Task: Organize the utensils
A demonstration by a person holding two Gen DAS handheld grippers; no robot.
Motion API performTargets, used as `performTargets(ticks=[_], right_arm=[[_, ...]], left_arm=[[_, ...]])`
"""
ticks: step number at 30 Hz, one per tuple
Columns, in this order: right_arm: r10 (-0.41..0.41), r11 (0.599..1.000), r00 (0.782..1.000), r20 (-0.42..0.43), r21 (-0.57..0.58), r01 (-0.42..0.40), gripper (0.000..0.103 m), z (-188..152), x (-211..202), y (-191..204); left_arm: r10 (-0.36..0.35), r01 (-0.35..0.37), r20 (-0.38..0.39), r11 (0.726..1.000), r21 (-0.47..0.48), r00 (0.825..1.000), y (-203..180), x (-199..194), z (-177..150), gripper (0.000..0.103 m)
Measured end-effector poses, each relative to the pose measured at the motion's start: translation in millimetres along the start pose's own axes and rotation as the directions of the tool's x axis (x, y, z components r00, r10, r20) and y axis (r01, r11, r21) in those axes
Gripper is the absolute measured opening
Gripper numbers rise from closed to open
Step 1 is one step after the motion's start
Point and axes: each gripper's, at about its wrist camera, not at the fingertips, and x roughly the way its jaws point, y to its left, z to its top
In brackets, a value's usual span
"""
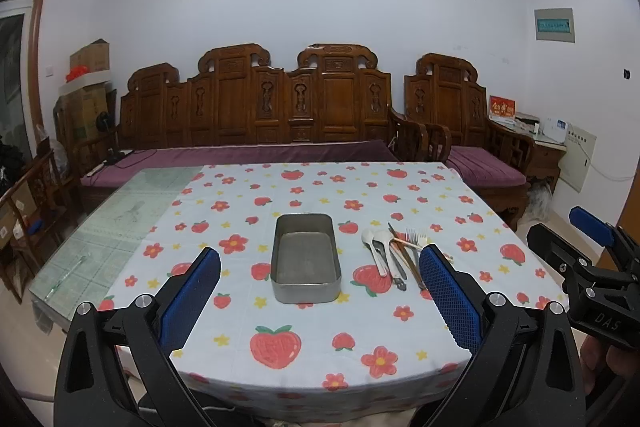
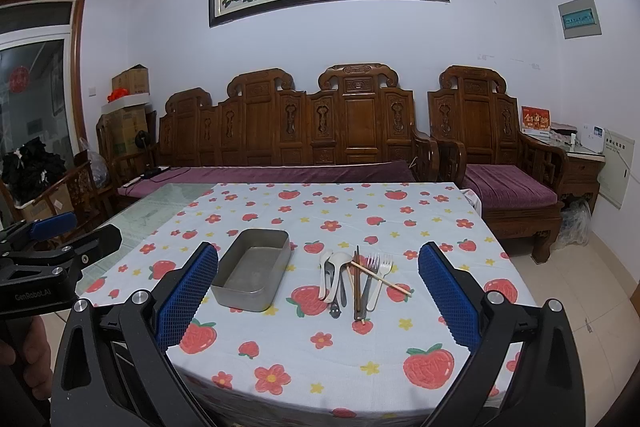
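An empty metal tray [image 1: 305, 259] [image 2: 253, 271] stands on the strawberry-print tablecloth [image 1: 280, 343] [image 2: 320, 347]. To its right lies a pile of utensils [image 1: 394, 251] [image 2: 356, 281]: white spoons [image 2: 336, 273], a metal spoon, brown chopsticks [image 2: 357, 283], a pale chopstick lying across, a metal fork and a white fork [image 2: 380, 279]. My left gripper [image 1: 320, 291] is open and empty, held above the near table edge facing the tray. My right gripper [image 2: 318, 291] is open and empty, facing the utensils. Each gripper shows at the edge of the other's view.
The cloth covers the right part of a glass-topped table [image 1: 104, 227] [image 2: 160, 203]. A carved wooden sofa with purple cushions [image 1: 256, 115] [image 2: 304, 131] stands behind it, an armchair [image 2: 492, 147] to the right. Cardboard boxes [image 1: 86, 87] are stacked at the back left.
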Motion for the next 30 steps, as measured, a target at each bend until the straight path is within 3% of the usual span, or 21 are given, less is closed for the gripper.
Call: performTargets(ticks=[30], right_arm=[[0.000,1.000,1.000,0.003,0.002,0.000,0.100,2.0,-1.6,1.4]], left_arm=[[-0.001,0.001,0.000,1.000,0.003,1.000,-4.7,-8.0,3.8,0.096]])
